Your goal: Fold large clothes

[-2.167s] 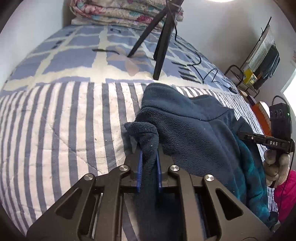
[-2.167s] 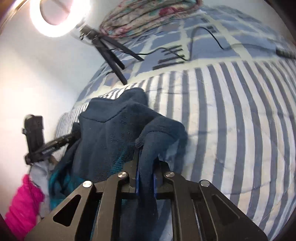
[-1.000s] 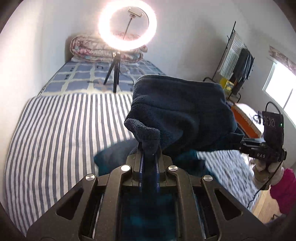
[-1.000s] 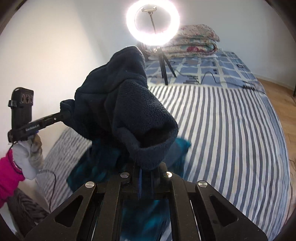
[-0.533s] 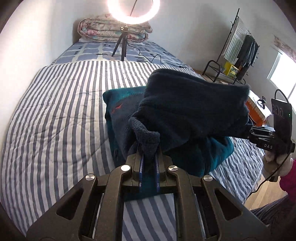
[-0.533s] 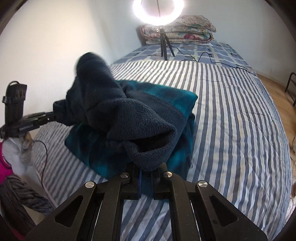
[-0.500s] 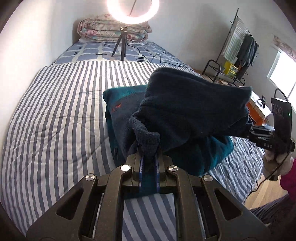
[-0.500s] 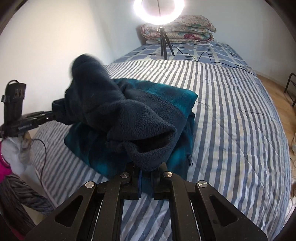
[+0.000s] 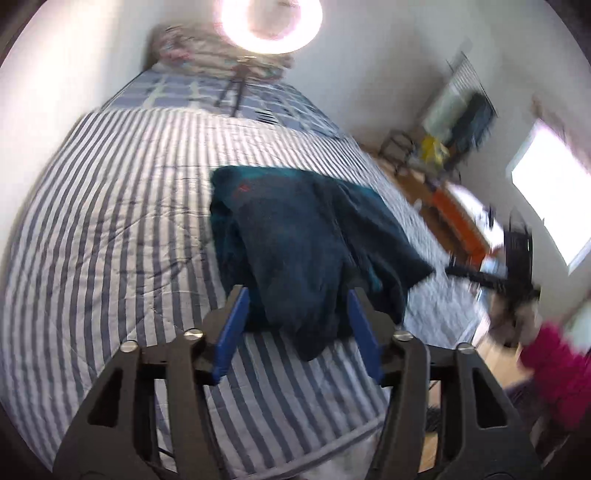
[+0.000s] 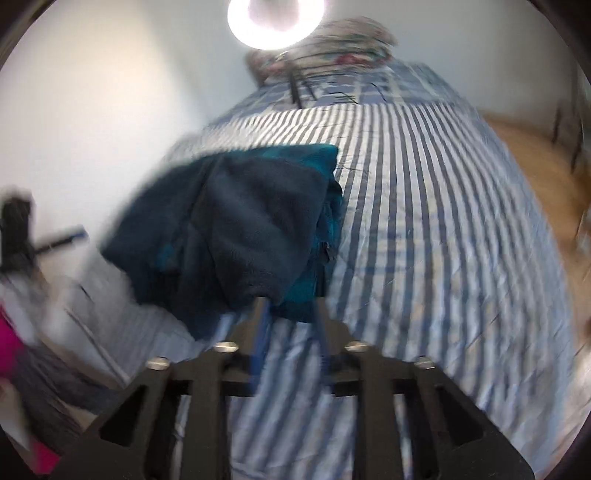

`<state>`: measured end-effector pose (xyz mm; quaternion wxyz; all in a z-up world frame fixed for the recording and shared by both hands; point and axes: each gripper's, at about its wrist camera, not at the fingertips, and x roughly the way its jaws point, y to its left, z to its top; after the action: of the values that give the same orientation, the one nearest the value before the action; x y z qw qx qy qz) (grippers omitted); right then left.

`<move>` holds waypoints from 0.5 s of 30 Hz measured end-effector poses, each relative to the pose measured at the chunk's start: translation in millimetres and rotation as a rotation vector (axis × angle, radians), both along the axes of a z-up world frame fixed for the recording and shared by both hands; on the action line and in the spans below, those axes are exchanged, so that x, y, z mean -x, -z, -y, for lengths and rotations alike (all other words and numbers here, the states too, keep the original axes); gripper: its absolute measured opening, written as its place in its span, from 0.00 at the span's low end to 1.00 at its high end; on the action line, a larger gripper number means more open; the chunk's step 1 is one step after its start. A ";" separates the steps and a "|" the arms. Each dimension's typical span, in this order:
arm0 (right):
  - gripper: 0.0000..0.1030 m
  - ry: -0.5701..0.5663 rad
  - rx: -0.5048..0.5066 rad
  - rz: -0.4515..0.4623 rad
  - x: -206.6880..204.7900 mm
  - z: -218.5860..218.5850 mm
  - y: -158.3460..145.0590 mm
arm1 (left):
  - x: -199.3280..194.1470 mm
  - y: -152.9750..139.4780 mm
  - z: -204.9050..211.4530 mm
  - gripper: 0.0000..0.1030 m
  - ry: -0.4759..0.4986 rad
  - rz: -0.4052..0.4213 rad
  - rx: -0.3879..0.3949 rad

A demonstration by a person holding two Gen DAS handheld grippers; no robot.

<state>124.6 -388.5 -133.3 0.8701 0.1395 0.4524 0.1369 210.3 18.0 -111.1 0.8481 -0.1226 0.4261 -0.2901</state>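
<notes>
A dark navy fleece (image 9: 295,251) is seen lying folded on the striped bed (image 9: 110,229), near the bed's front edge, with a teal layer showing at its far edge and along its sides. In the right wrist view the fleece (image 10: 251,221) lies left of centre, its left part reaching toward the bed's left edge; the picture is blurred there, so the exact overhang cannot be told.

The left gripper (image 9: 299,325) is shown with its jaws opening: the blue pads (image 9: 232,332) stand apart on either side of the fleece's near hem, and the cloth between them is not pressed. The right gripper (image 10: 291,325) is likewise opening; its fingers (image 10: 258,332) are parted just in front of the fleece's near corner, and no cloth is gripped, though blur makes the finest contact hard to judge.

Each gripper is seen from the other's camera, blurred, at the fleece's side, held by a gloved hand (image 9: 517,317) below a pink sleeve (image 9: 557,373).

A ring light (image 9: 271,22) on a tripod (image 9: 232,92) stands at the far end of the bed, in front of folded quilts (image 10: 332,40). A clothes rack (image 9: 458,110) is seen by the right wall, near a window (image 9: 554,206)
</notes>
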 end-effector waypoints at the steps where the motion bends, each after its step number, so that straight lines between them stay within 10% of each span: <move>1: 0.50 0.026 -0.055 0.000 -0.9 6.1 1.0 | -8.9 5.9 -4.1 0.60 -0.022 -0.045 0.036; 9: 0.53 0.111 -0.339 -0.108 -31.6 6.3 39.5 | -66.8 73.8 -14.2 0.59 -0.116 -0.371 0.290; 12: 0.16 0.069 -0.347 -0.132 -41.6 -9.6 50.5 | -69.7 78.9 4.2 0.09 -0.047 -0.377 0.249; 15: 0.08 0.051 -0.325 -0.136 -44.4 -18.8 44.5 | -63.1 66.5 22.1 0.07 -0.020 -0.320 0.213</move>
<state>169.1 -369.7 -177.8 0.8067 0.2988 0.4782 0.1765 273.4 -4.2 -177.6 0.7546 -0.2605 0.5211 -0.3020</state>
